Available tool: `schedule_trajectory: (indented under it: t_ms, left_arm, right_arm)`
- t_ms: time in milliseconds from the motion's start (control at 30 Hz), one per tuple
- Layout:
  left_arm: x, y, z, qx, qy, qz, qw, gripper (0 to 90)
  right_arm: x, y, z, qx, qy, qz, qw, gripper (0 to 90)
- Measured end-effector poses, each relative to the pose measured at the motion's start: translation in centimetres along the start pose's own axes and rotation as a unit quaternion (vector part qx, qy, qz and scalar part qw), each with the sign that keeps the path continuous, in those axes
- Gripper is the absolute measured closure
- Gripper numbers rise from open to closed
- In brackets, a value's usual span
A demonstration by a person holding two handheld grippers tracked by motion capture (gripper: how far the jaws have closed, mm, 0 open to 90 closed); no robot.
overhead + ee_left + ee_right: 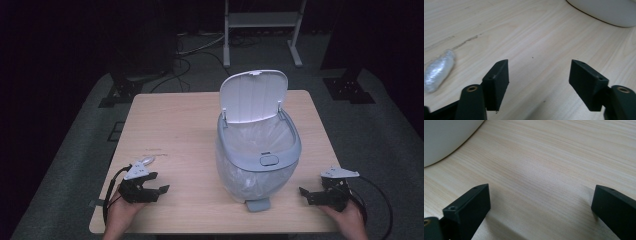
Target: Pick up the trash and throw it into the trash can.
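Note:
A white-and-grey pedal bin stands on the right half of the wooden table. Its lid is tipped up and a clear liner lines the inside. A small crumpled silvery wad lies near the table's front left; in the left gripper view the wad lies left of the jaws. My left gripper rests low over the table, open and holding nothing. At the front right, my right gripper is open and bare, pointing toward the bin.
The bin's foot pedal sticks out toward the front edge. The bin's white wall curves close by both grippers. Behind the table stand a metal frame and cables on grey floor.

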State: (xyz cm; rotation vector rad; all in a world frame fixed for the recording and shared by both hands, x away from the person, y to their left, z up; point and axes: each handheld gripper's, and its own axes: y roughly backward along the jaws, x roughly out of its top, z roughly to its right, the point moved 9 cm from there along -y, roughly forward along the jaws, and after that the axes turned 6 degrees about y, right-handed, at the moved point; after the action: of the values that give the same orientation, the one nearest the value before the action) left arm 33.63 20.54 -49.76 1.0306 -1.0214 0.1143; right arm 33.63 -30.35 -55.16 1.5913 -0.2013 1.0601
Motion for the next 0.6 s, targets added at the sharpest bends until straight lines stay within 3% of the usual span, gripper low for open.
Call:
schedule_trajectory:
  t_ms: [600]
  left_arm:
    - [1.7,0.3,-4.2,0.047,0.021,0.009,0.9986,50.7]
  right_arm:
    - [0.0,0.0,0.0,0.0,0.0,0.0,1.0,1.1]
